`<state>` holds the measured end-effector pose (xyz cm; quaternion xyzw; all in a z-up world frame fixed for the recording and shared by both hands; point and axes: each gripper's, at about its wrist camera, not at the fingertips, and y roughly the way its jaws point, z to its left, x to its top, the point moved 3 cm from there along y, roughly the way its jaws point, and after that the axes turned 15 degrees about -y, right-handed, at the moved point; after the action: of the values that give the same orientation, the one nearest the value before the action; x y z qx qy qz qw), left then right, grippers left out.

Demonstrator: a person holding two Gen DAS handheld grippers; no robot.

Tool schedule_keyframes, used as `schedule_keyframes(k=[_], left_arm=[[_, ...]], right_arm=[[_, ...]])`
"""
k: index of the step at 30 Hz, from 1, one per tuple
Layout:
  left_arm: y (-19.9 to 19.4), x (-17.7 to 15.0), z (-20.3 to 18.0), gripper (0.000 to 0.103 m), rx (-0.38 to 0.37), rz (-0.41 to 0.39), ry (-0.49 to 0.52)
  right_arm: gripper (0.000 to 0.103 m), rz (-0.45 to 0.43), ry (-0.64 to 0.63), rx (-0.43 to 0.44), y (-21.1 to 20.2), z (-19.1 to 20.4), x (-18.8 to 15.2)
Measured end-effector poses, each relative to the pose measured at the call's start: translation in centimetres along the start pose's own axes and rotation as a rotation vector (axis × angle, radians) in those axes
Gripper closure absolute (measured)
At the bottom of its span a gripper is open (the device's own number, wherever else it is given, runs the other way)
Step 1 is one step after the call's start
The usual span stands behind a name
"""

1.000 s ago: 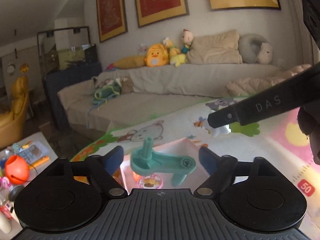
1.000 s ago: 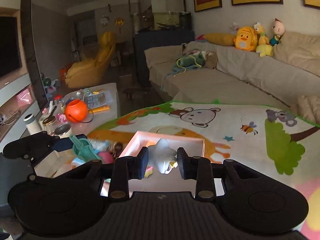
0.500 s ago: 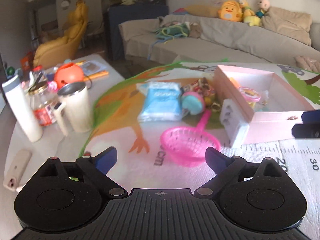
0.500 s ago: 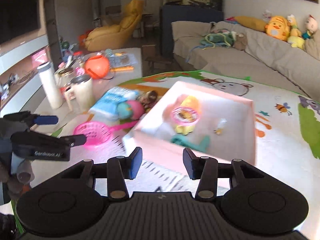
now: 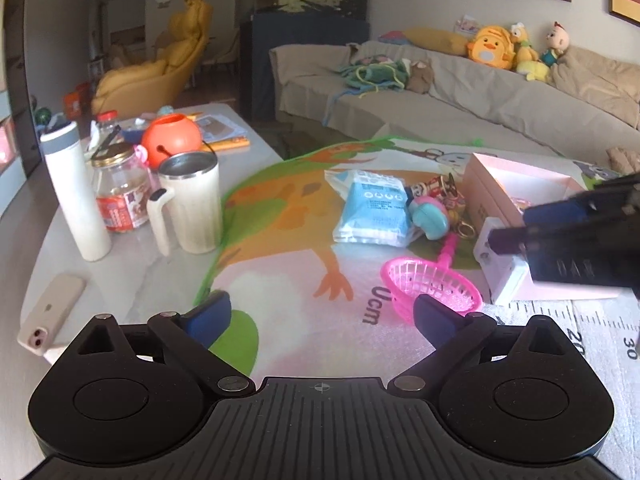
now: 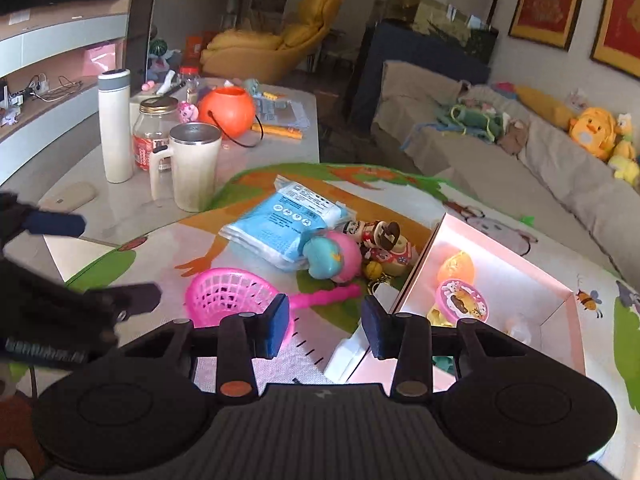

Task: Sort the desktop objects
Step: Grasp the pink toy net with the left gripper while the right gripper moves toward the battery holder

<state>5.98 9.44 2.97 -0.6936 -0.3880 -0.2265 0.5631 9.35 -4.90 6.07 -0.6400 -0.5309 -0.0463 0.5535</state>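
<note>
From my right wrist view, the scoop net (image 6: 232, 296) lies on the mat (image 6: 160, 252), left of the box (image 6: 496, 280). Behind it lie the packet (image 6: 280, 224), the ball toy (image 6: 332, 256) and the figurine (image 6: 380, 240). The mug (image 6: 192, 168), jar (image 6: 154, 140) and flask (image 6: 115, 124) stand farther left on the worktop (image 6: 100, 208).

Soft daylight fills both fisheye views, brightest on the play mat (image 5: 304, 320) at lower centre – the pink box (image 6: 500, 280) glares white inside. Upper-left corners sit dim. Edges bow strongly, and the intruding black gripper (image 5: 576, 248) at right is motion-blurred.
</note>
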Motion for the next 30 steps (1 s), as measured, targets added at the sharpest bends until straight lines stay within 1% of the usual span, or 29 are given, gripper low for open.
schedule_keyframes(k=[1, 2, 3, 5, 6, 8, 10, 11, 13, 15, 17, 19, 22, 24, 25, 28, 30], left_arm=[[0.1, -0.4, -0.2, 0.002, -0.008, 0.012, -0.009], [0.2, -0.9, -0.4, 0.002, -0.015, 0.027, -0.005], [0.3, -1.4, -0.8, 0.002, -0.024, 0.052, 0.017], [0.5, -2.3, -1.2, 0.001, -0.028, 0.070, 0.039], [0.6, -2.7, -1.4, 0.001, -0.030, 0.079, 0.044], [0.6, -3.5, -1.6, 0.001, -0.041, 0.097, 0.063], [0.5, -3.9, -1.6, 0.001, -0.033, 0.093, 0.080], [0.4, -3.9, -1.6, 0.001, -0.029, 0.087, 0.088], [0.4, -3.8, -1.3, 0.001, -0.020, 0.076, 0.089], [0.5, -3.6, -0.7, 0.001, -0.005, 0.077, 0.072], [0.6, -3.3, -0.1, 0.001, 0.010, 0.078, 0.056], [0.5, -3.2, 0.3, 0.001, 0.016, 0.077, 0.046], [0.5, -3.1, 0.5, 0.001, 0.005, 0.082, 0.037], [0.4, -2.9, 0.3, 0.001, -0.021, 0.093, 0.026], [0.4, -2.8, 0.1, 0.001, -0.036, 0.094, 0.021], [0.1, -2.2, -1.4, 0.001, -0.078, 0.074, 0.043], [0.1, -1.8, -2.8, 0.000, -0.097, 0.054, 0.083]], right_arm=[[0.070, 0.042, 0.012, 0.023, 1.1, -1.2, 0.9], [0.078, 0.080, 0.025, 0.028, 2.4, -2.3, 1.7], [0.084, 0.128, 0.032, 0.026, 3.8, -3.3, 2.3], [0.092, 0.206, 0.069, 0.032, 6.6, -5.1, 3.3], [0.092, 0.237, 0.076, 0.035, 7.8, -5.7, 3.6], [0.092, 0.271, 0.078, 0.016, 9.8, -6.1, 4.0], [0.092, 0.321, 0.070, 0.036, 11.4, -5.8, 3.9], [0.093, 0.345, 0.074, 0.046, 11.8, -5.5, 3.6], [0.093, 0.353, 0.069, 0.070, 11.7, -4.6, 3.3], [0.093, 0.376, 0.087, 0.122, 10.8, -3.7, 2.8], [0.093, 0.381, 0.087, 0.196, 9.1, -2.6, 2.0], [0.093, 0.363, 0.046, 0.246, 6.6, -1.2, 0.7], [0.093, 0.340, -0.015, 0.286, 2.6, 0.6, -2.1], [0.093, 0.318, -0.054, 0.282, 0.2, 1.5, -4.1], [0.093, 0.306, -0.072, 0.266, -0.9, 1.7, -5.2], [0.090, 0.267, -0.107, 0.183, -3.2, 1.5, -7.8], [0.080, 0.242, -0.107, 0.111, -4.2, 0.8, -9.1]])
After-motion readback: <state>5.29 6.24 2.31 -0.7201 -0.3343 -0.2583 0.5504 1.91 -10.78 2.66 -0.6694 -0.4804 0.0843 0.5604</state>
